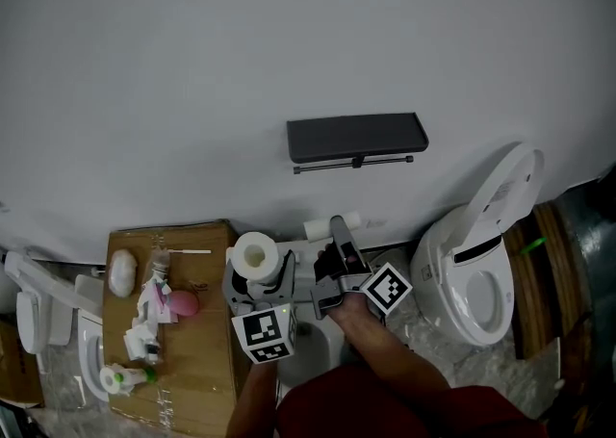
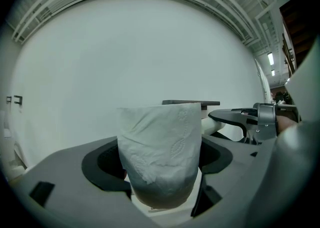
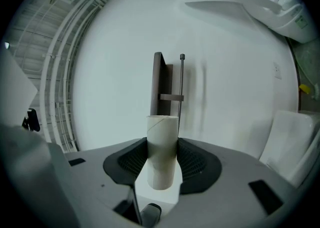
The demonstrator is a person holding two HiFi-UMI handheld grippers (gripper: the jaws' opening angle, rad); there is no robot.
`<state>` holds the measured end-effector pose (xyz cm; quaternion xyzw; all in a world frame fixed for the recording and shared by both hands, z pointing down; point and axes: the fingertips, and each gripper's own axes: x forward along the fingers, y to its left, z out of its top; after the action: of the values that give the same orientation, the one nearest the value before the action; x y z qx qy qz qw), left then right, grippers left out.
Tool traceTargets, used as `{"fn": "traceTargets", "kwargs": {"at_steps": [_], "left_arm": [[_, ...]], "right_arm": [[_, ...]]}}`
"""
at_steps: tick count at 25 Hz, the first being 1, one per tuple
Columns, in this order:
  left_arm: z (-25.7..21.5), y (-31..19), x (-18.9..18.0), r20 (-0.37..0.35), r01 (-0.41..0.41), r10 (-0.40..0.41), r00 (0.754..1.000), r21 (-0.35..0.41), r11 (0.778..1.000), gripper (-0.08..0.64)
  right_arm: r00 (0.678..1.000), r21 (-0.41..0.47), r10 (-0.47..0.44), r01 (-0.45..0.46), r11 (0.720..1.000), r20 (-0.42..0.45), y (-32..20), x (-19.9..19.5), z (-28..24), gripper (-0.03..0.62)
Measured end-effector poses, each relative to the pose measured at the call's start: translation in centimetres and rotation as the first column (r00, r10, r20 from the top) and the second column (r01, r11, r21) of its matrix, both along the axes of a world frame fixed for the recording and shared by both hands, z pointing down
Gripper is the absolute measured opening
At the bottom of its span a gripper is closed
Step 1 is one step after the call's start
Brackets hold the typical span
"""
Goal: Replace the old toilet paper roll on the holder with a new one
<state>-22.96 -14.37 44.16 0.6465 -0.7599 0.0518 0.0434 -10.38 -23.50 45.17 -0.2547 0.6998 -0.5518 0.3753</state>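
A full white toilet paper roll [image 2: 160, 152] stands upright between the jaws of my left gripper [image 2: 161, 174], which is shut on it. In the head view that roll [image 1: 255, 256] is low in the middle, in front of the wall. My right gripper [image 3: 162, 167] is shut on an empty cardboard tube [image 3: 162, 147], also seen in the head view as a pale tube [image 1: 327, 227]. The black wall holder [image 1: 356, 137] with its thin bar [image 1: 354, 163] hangs bare above both grippers. In the right gripper view the holder [image 3: 158, 84] appears turned on end, beyond the tube.
A white toilet [image 1: 476, 277] with raised lid [image 1: 510, 186] stands at the right. A cardboard box [image 1: 188, 330] on the left carries several small items, among them a pink ball [image 1: 183, 303]. The plain white wall [image 1: 289, 41] fills the background.
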Motion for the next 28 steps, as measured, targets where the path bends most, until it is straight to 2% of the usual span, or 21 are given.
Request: {"fn": "traceTargets", "kwargs": {"at_steps": [16, 28], "left_arm": [[0.3, -3.9, 0.8, 0.013, -0.038, 0.038, 0.999, 0.0, 0.999, 0.434], [1.5, -9.5, -0.1, -0.003, -0.039, 0.039, 0.999, -0.031, 0.999, 0.434]], "right_arm": [[1.0, -0.014, 0.02, -0.019, 1.0, 0.022, -2.0, 1.3, 0.7, 0.19], [0.999, -0.051, 0.044, -0.044, 0.998, 0.012, -6.5, 1.7, 2.5, 0.19]]}}
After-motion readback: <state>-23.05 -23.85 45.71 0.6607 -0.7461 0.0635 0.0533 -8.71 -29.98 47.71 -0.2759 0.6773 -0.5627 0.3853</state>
